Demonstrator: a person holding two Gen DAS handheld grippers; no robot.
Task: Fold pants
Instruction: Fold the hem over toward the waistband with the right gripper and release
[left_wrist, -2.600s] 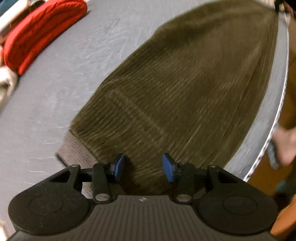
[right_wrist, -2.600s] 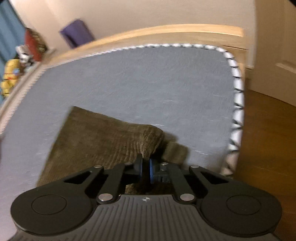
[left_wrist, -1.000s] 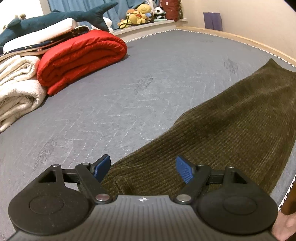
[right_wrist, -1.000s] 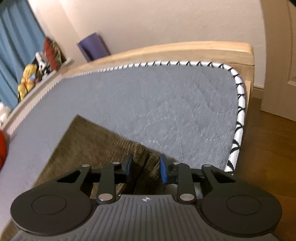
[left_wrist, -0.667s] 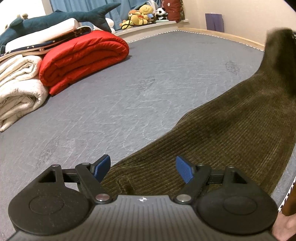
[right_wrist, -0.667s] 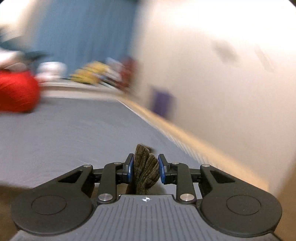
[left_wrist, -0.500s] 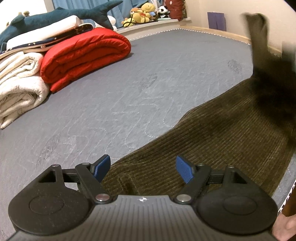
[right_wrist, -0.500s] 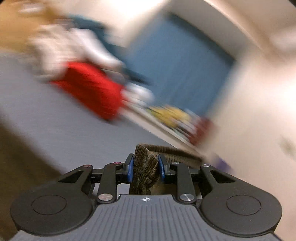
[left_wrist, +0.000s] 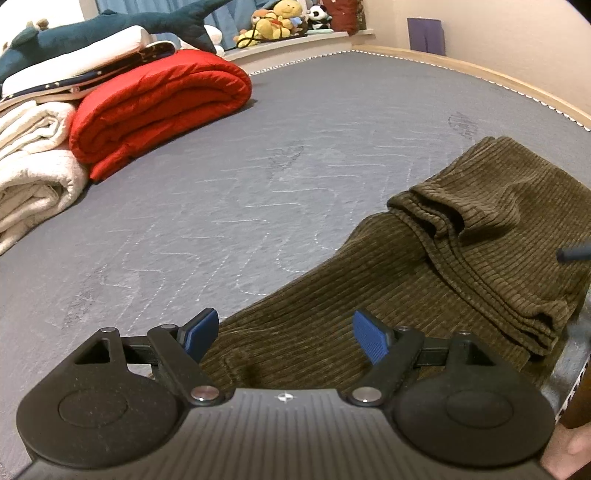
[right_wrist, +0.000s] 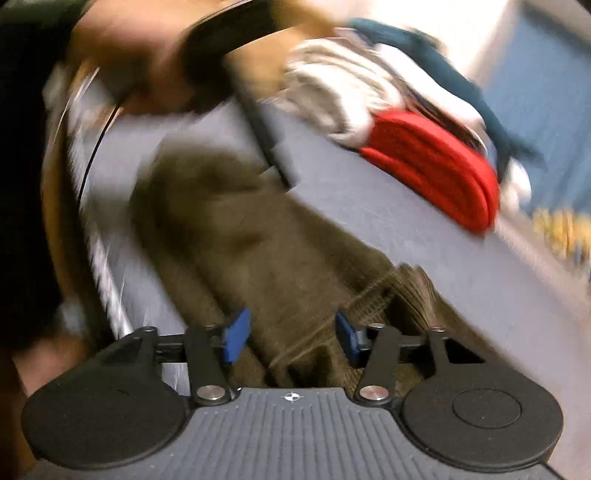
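The pants (left_wrist: 436, 288), olive-brown corduroy, lie on the grey mattress (left_wrist: 295, 155) of the bed near its edge, with the leg end folded back over the lower layer in a loose, rumpled fold.

The left hand-held gripper (left_wrist: 284, 332) points downward at a moderate angle above the near end of the pants. Its jaws stand wide apart, and the blue pads (left_wrist: 369, 336) grip nothing; the fabric lies below them.

The right hand-held gripper (right_wrist: 290, 339) appears in a motion-blurred, rolled view, angled down over the folded pants. Its jaws have just been opening. Fabric is seen between the pads, but they do not press on it.

A red folded blanket (left_wrist: 155, 99) and white bedding (left_wrist: 33, 166) lie well apart from the pants.
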